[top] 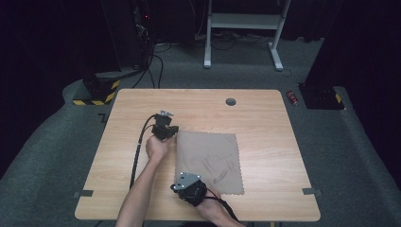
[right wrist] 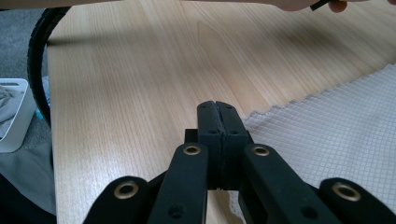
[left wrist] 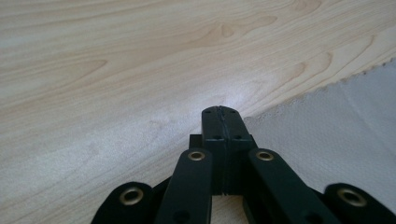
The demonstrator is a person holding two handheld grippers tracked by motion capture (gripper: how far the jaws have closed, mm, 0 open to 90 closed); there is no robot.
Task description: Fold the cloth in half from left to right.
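A beige cloth (top: pixel 209 161) with pinked edges lies flat on the wooden table (top: pixel 265 118), a little below and right of the centre of the high view. The left gripper (top: pixel 171 135) sits at the cloth's upper-left corner, and the right gripper (top: pixel 182 184) at its lower-left corner. In the left gripper view the 2 black jaws are pressed together right at the cloth's edge (left wrist: pixel 322 126), in the lower middle of the frame; whether any fabric is pinched between them cannot be told. In the right gripper view the jaws likewise meet beside the waffle-textured cloth (right wrist: pixel 327 130), with bare table wood (right wrist: pixel 140 84) to the left.
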